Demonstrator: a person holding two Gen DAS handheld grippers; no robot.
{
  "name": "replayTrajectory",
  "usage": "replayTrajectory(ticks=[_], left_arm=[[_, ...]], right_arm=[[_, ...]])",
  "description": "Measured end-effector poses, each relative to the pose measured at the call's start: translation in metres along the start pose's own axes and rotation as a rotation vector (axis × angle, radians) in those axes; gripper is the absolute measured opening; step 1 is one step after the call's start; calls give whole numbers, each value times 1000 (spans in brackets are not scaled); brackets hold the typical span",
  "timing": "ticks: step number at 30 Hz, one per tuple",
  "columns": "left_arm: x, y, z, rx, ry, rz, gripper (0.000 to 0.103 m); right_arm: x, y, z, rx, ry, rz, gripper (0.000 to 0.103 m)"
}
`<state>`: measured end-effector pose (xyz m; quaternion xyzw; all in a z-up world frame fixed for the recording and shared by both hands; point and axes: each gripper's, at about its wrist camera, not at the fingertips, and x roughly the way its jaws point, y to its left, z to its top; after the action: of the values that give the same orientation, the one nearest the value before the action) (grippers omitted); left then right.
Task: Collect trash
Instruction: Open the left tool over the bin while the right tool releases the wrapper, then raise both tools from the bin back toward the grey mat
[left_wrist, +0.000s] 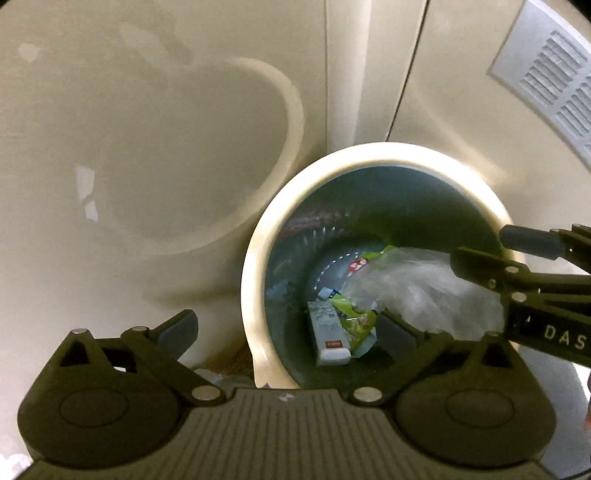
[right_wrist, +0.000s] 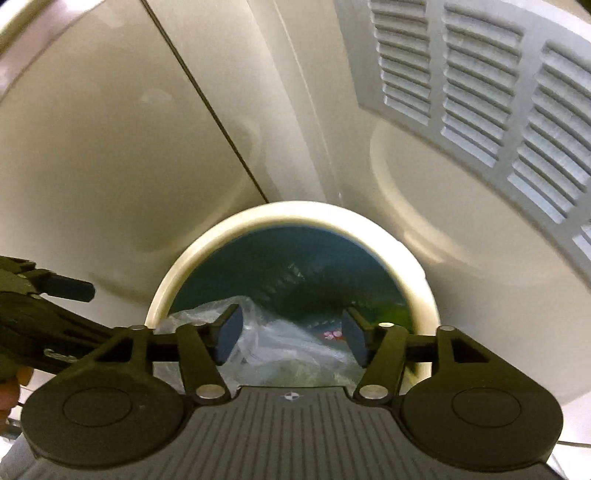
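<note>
Right wrist view: right hand-held gripper (right_wrist: 291, 338), jaws apart, hovers above the limp, light clear plastic bag (right_wrist: 273, 350); pinch any crumpled fold.

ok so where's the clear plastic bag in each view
Left wrist: clear plastic bag lies inside the bin, right of centre, beside the green wrapper.
Right wrist: bag at lower centre, between the open gripper fingers.
Shared landmark: the bin's white rim.
</note>
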<state>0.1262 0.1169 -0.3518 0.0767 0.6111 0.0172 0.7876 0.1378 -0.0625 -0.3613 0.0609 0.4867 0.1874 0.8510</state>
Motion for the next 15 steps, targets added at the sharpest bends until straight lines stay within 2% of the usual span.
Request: replayTrajectory(ticks=[4,9,15], left_arm=[[-30,1,-8,-6,-47,0,102],[-70,0,-28,-24,-102,-2,103],[-121,-3,-62,-40,-187,28,103]], right_arm=[[-21,14,3,-9,-11,-27,72],[-58,34,2,-15,-15,-93,89],[-116,59,-17,-73,-79,-76,93]])
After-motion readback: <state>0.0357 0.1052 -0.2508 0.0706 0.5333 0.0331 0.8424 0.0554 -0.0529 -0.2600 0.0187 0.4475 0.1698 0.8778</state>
